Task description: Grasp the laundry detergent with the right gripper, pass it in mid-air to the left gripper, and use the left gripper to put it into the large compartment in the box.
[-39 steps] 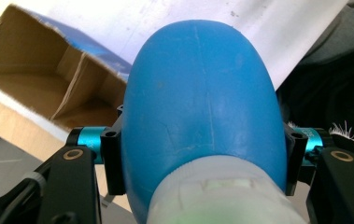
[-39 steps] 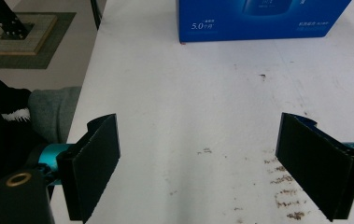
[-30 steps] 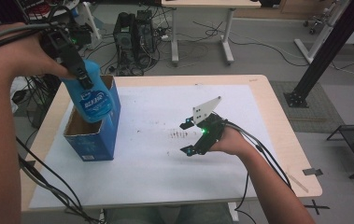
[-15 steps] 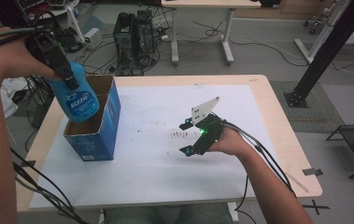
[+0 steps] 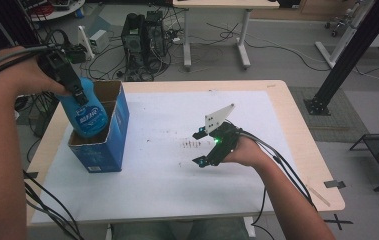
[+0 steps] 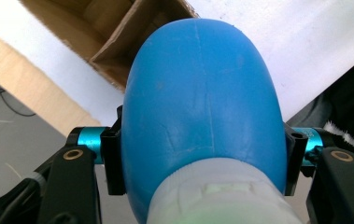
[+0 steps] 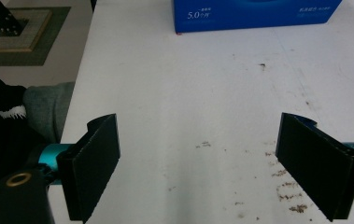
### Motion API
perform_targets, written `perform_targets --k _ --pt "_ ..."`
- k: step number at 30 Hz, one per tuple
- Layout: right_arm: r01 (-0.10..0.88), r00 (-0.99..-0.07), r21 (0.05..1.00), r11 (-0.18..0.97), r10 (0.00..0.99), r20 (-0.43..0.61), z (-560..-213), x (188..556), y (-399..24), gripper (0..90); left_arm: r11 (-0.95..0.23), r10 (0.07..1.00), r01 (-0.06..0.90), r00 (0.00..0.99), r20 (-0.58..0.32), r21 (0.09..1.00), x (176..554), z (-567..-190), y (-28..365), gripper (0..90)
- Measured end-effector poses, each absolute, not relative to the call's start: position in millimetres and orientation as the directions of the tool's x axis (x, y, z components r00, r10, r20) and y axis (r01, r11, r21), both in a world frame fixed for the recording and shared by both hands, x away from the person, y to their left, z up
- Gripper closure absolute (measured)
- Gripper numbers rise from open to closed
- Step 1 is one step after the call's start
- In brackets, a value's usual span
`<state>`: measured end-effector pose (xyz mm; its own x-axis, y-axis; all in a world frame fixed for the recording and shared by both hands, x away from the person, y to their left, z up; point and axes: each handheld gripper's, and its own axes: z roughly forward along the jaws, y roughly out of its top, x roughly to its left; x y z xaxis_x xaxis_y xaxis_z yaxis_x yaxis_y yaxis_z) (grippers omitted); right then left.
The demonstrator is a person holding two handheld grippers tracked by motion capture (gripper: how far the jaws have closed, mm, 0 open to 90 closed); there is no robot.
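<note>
The step in hand looks like packing: the left gripper (image 5: 72, 85) holds a blue bottle (image 5: 86, 112) by its upper part, with the bottle's lower end already inside the open top of the blue cardboard box (image 5: 112, 135). In the left gripper view the black fingers (image 6: 111, 161) press on both flanks of the bottle (image 6: 202, 98), closed only as far as its width allows, and one brown corner of the box (image 6: 118, 42) shows beyond it.

The right gripper (image 5: 212, 145) rests on the table (image 5: 287, 150), well to the right of the box, its fingers (image 7: 97, 163) spread wide with nothing between them and only bare white table showing in the gap.

My reading is that the next move calls for lowering the bottle straight down until it stands on the box floor, keeping it clear of the walls and the raised flap, and loosening the grip only once it is seated.

The inside of the box is mostly hidden: its near wall and the bottle itself cover the floor, so I cannot tell how deep the bottle must go or whether anything else lies in there. The label print on the bottle is too small to read. In the right gripper view the box (image 7: 254, 16) is cut off at the top edge.
</note>
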<state>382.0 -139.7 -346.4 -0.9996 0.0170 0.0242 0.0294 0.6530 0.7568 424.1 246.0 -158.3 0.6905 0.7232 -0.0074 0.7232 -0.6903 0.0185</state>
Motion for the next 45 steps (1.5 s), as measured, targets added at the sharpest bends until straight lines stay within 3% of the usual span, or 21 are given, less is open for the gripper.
perform_targets --k 21,45 --pt "0.041 -0.999 0.747 0.664 0.021 0.037 -346 380 -140 12.9 -0.74 0.672 0.671 0.738 -0.055 -0.044 438 -236 246 37.8" --pt "0.028 -1.0 0.752 0.659 0.01 0.029 -350 381 -136 13.0 -0.76 0.649 0.646 0.759 -0.05 -0.065 442 -285 247 37.7"
